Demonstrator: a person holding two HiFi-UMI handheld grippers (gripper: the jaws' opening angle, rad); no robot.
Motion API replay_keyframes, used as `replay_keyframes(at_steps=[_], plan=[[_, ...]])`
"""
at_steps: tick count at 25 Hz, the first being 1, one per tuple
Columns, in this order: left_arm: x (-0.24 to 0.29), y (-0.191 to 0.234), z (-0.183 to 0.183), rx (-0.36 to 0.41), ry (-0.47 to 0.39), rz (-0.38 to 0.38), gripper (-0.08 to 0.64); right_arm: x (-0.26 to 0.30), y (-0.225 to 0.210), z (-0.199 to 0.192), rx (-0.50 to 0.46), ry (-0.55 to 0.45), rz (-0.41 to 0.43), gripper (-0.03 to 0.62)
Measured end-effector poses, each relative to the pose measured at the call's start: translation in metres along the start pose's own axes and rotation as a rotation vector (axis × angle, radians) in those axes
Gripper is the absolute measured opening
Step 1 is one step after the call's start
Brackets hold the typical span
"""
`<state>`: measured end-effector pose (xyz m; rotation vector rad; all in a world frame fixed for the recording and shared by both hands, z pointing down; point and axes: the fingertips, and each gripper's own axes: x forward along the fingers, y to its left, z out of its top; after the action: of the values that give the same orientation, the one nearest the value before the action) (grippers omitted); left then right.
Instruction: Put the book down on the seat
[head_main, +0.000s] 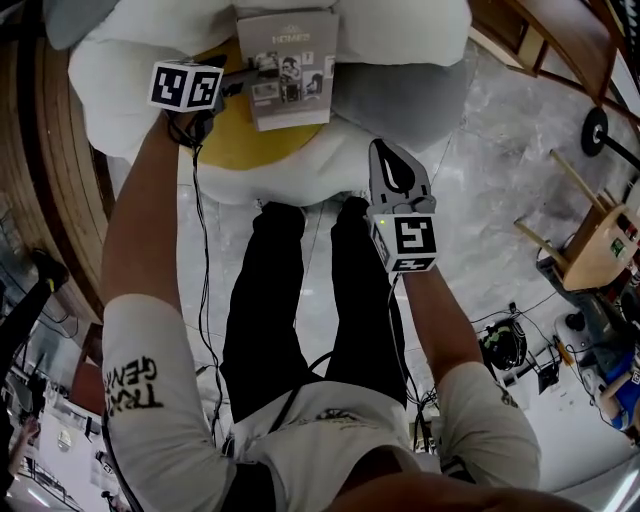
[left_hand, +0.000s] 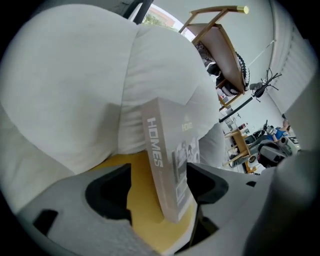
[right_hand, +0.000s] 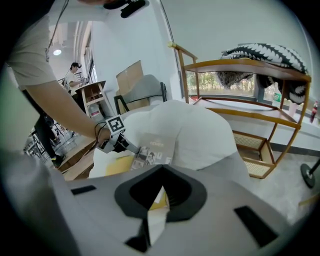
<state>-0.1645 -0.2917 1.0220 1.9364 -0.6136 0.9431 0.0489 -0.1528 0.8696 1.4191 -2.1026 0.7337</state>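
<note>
left gripper (left_hand: 159, 180): jaws apart, HOMES book (head_main: 288, 65) loose between them | book: resting on yellow seat cushion (head_main: 230, 145) | right gripper (right_hand: 161, 170): jaws together, empty

Bright daylight, heavy fisheye warp, dark corners

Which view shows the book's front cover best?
Head view: the book faces the camera, whole cover visible. Left gripper view shows it edge-on, mostly spine. Right gripper view shows it small and distant.
</note>
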Motion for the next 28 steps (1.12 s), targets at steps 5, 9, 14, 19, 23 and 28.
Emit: replay_keyframes(at_steps=[5,9,14,19,23,28], plan=[[-0.031,-0.025,-0.007,0.001,-0.052,0.005,0.331,-0.01,-0.003,0.017,0.009,-0.022,-0.002,0.028],[-0.072,-0.064,-0.009,0.038,-0.155,0.079,0.145,-0.02,0.002,0.029,0.009,-0.026,0.007,0.028],[-0.122,-0.115,-0.018,-0.028,-0.312,0.193,0.021,-0.033,0.016,0.057,-0.005,-0.049,0.038,0.028],[-0.168,-0.163,-0.007,-0.082,-0.422,0.276,0.021,-0.053,0.029,0.101,-0.029,-0.086,0.049,0.028],[-0.218,-0.199,0.014,-0.066,-0.494,0.342,0.02,-0.075,0.042,0.132,-0.026,-0.099,0.041,0.028],[-0.3,-0.242,0.061,0.016,-0.616,0.428,0.02,-0.116,0.059,0.197,-0.031,-0.18,0.055,0.028]])
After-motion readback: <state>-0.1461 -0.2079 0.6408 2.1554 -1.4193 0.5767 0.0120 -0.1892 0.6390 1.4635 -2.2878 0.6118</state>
